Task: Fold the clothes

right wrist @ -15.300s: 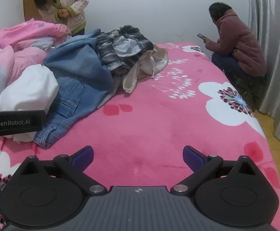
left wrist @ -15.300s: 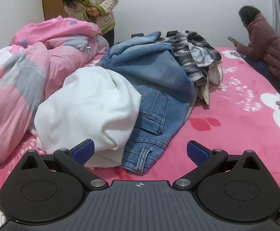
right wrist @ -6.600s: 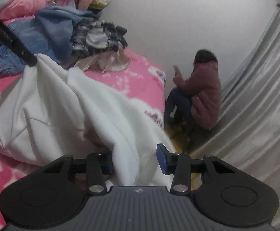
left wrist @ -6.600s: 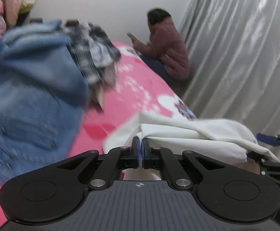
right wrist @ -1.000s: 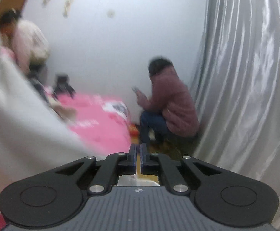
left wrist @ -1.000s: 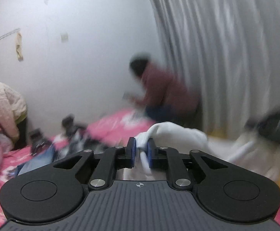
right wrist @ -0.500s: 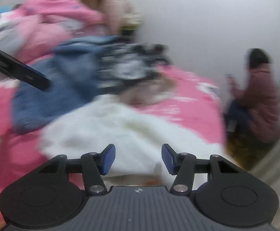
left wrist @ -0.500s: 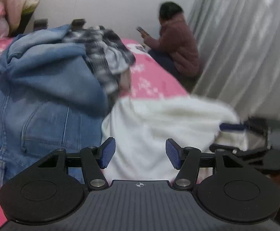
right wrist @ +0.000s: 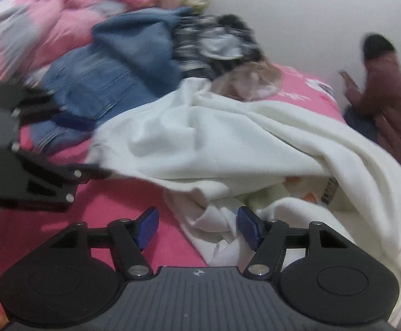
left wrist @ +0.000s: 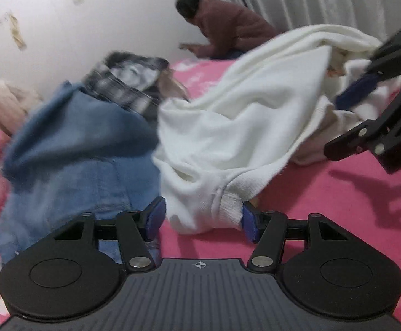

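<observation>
Sweatshirt (right wrist: 228, 143) lies crumpled, stretching between both grippers.

Sweatshirt (left wrist: 244, 115) on the bedspread (left wrist: 324, 193), jeans (left wrist: 71, 149) left of it, plaid shirt (left wrist: 128, 82) behind

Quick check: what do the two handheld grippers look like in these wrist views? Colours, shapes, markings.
Both match. The left gripper and right gripper each have a matte black body with a ribbed grey centre plate bearing a small crosshair mark, two round black discs at the sides, black linkage arms with silver pivot screws, and blue pads on the fingers. No cables or sleeves are visible.
</observation>
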Available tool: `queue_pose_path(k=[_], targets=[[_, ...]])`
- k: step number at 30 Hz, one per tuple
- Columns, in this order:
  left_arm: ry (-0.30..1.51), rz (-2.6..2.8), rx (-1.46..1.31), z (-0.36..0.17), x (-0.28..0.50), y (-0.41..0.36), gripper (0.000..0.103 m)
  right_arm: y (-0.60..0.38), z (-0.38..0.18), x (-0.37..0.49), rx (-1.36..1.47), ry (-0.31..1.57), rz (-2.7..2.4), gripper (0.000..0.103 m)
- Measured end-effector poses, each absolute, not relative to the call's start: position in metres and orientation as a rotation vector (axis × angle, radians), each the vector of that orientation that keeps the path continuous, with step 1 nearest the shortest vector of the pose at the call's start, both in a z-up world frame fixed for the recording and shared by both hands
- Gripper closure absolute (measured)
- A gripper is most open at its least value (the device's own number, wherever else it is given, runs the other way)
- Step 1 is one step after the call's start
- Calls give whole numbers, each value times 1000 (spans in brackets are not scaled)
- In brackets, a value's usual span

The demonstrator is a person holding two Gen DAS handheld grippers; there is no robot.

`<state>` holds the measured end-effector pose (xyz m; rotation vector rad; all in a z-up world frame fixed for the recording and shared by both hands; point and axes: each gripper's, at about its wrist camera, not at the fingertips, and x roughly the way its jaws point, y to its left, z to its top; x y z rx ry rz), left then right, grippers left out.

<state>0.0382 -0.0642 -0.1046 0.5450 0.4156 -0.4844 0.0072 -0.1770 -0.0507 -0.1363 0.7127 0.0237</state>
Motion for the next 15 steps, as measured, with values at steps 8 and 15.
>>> queue_pose_path(k=[8,15], targets=[[278,-355,437,-71,33,-51,95,-177,-54,8,-50,631,-81,37],[138,-345,428,-41,20,-53,96,-186,-47,14,66,564,-137,38]])
